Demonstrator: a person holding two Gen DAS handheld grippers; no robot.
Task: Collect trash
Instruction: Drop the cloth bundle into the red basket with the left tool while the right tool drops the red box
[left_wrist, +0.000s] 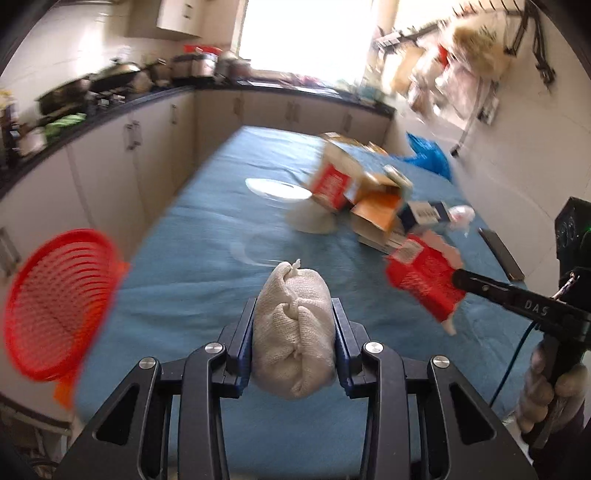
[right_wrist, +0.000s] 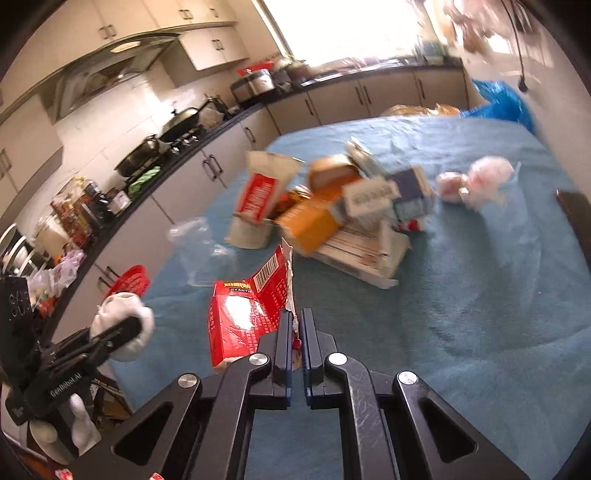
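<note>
The left tool is clenched on a white cloth bundle, which sits deep between its pads and is carried above the blue-covered worktop. The right tool is clenched on the torn edge of a flattened red carton, and only a thin strip of the card is between its pads. At the left edge of the worktop stands a red basket; I judge that the trash goes there, though the pictures do not prove it. More trash waits far on the worktop: a pile of boxes, a clear plastic cup on its side and crumpled white wrappers at the right. The main risk is the red carton: it hangs from a torn edge, so a quick swing may tear it or let it slip out of the pads. The two tools are near each other, and both loads go to the left, so they may collide over the basket. The basket looks light and stands at the edge, so a push may tip it off.
</note>
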